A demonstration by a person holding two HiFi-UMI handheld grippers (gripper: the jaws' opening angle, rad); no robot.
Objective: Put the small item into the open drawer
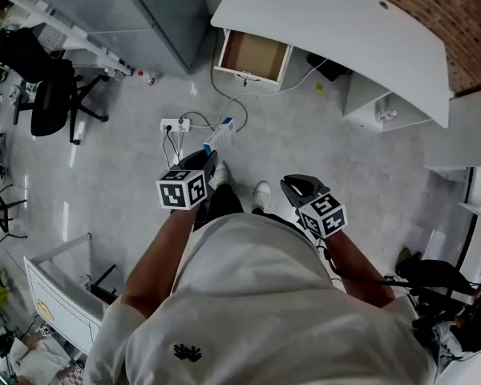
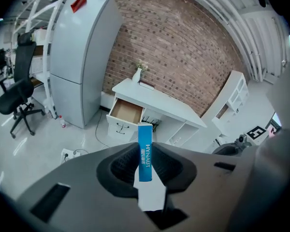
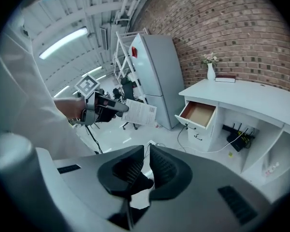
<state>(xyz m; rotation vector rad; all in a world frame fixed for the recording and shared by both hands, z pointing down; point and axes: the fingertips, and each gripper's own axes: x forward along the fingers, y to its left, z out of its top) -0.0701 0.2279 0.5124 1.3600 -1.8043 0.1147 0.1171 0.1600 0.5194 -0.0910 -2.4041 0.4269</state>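
My left gripper (image 1: 212, 156) is shut on a small blue and white box (image 1: 220, 135); in the left gripper view the box (image 2: 145, 153) stands upright between the pads, sticking out past the tips. The right gripper (image 1: 292, 185) is held level with it to the right, its jaws (image 3: 147, 151) closed with nothing between them. The open drawer (image 1: 254, 54), brown inside and empty, sticks out of the white desk (image 1: 345, 30) some way ahead across the floor. It also shows in the left gripper view (image 2: 126, 111) and the right gripper view (image 3: 199, 114). From the right gripper view, the left gripper (image 3: 117, 108) with the box (image 3: 140, 112) appears at the left.
A grey fridge (image 1: 144, 14) stands left of the desk, a black office chair (image 1: 44, 87) further left. A power strip (image 1: 176, 124) with cables lies on the floor between me and the drawer. A white shelf unit (image 1: 377, 107) sits under the desk's right part, a white cart (image 1: 60, 295) at lower left.
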